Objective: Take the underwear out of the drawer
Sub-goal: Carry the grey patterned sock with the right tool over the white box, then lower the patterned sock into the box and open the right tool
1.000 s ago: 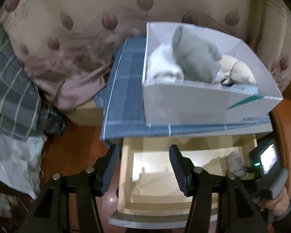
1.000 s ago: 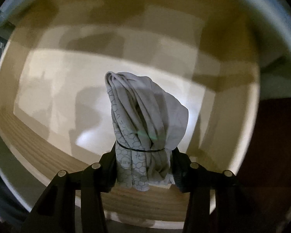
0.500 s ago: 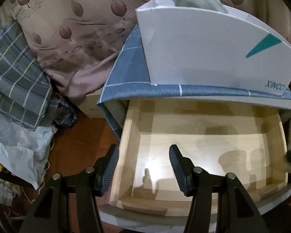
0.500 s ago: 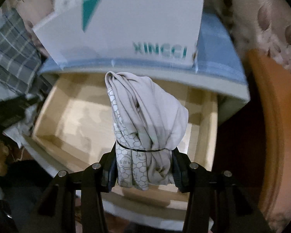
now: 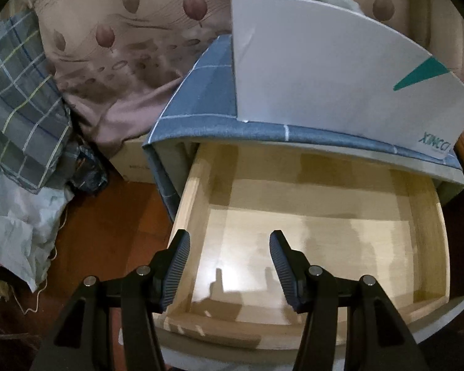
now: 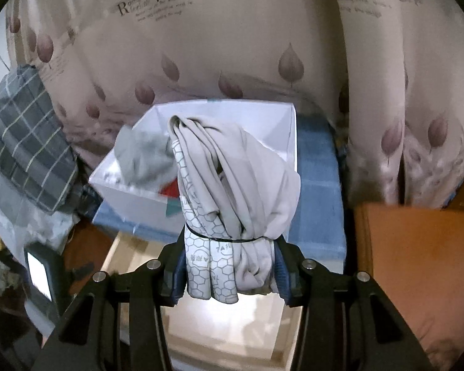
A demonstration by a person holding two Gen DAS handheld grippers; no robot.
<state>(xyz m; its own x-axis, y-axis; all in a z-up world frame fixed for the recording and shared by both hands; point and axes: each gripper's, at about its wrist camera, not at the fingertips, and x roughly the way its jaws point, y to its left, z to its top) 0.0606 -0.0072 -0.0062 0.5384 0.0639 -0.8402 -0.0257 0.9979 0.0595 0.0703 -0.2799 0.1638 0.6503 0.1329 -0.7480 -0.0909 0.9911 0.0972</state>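
My right tool (image 6: 229, 266) sits at the bottom centre of its frame, clamped on a rolled bundle of pale beige underwear (image 6: 232, 191) that is bound by a thin black band; one fold shows a honeycomb print. The bundle stands up from between the pads and hangs in the air above the open wooden drawer (image 6: 232, 327), clear of it. My left tool (image 5: 229, 266) is at the bottom centre of its own frame, its ribbed pads apart with nothing between them, over the near part of the drawer (image 5: 294, 232), whose pale floor shows bare. In the lower left of the right view I see part of that left tool (image 6: 41, 273) with a lit screen. Behind the drawer, a blue checked cloth (image 5: 201, 105) covers the cabinet top, and a white cardboard box (image 5: 324, 68) with a teal mark stands on it. The right view shows a grey garment (image 6: 142, 157) inside the box (image 6: 229, 114). Farther back hangs a beige leaf-print curtain (image 6: 232, 46), with plaid fabric (image 5: 18, 102) at the left.
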